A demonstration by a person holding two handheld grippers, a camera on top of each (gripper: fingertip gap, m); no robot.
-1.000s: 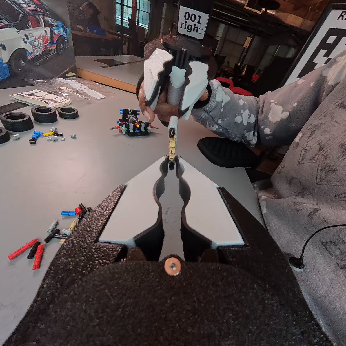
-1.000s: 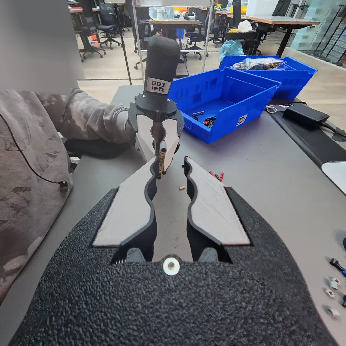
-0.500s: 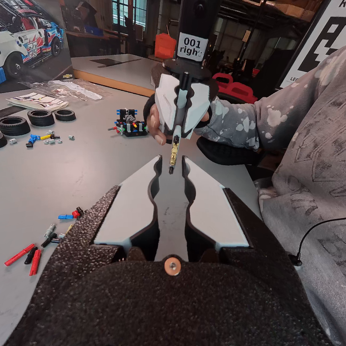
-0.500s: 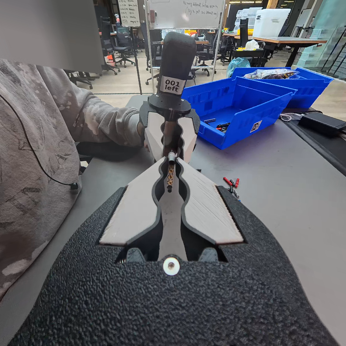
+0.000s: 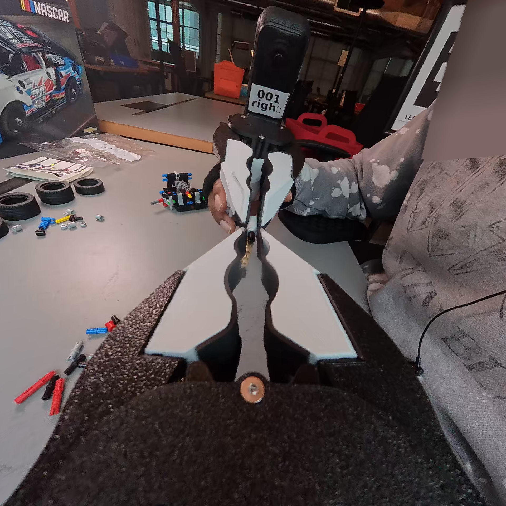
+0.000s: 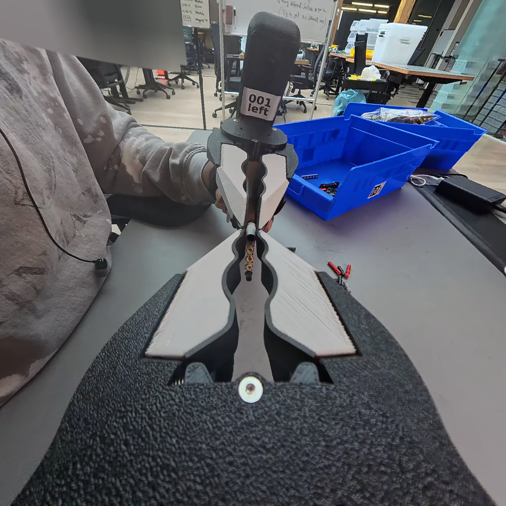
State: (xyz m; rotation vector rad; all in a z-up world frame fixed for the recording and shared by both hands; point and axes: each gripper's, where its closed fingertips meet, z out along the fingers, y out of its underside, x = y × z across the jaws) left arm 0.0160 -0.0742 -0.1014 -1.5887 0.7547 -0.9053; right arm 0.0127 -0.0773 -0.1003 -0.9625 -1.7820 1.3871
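Observation:
A thin black axle (image 5: 247,253) carries several tan bushes and a grey sleeve (image 5: 252,221) at its upper end. It stands nearly upright above the grey table (image 5: 115,262). My left gripper (image 5: 250,233) and my right gripper (image 6: 249,233) meet tip to tip. Both are shut on the axle near the sleeve. The tan part (image 6: 249,257) hangs below and shows through the gap between the fingers in each view. The right gripper also shows ahead in the left wrist view (image 5: 253,216), and the left gripper ahead in the right wrist view (image 6: 250,219).
Black tyres (image 5: 54,191), a small brick assembly (image 5: 183,195), loose small parts (image 5: 63,219), red pins (image 5: 41,388) and a booklet (image 5: 49,169) lie to the left. Two blue bins (image 6: 356,164), red pins (image 6: 339,269) and a black power adapter (image 6: 471,191) lie in the right wrist view. A person's torso (image 5: 451,246) sits close by. Both grippers' tips are roughly 30 cm from the small brick assembly (image 5: 183,195).
The right gripper went from open to shut on the axle. The left gripper opened half a second ago and has shut on it again. Both grippers have risen and drawn together.

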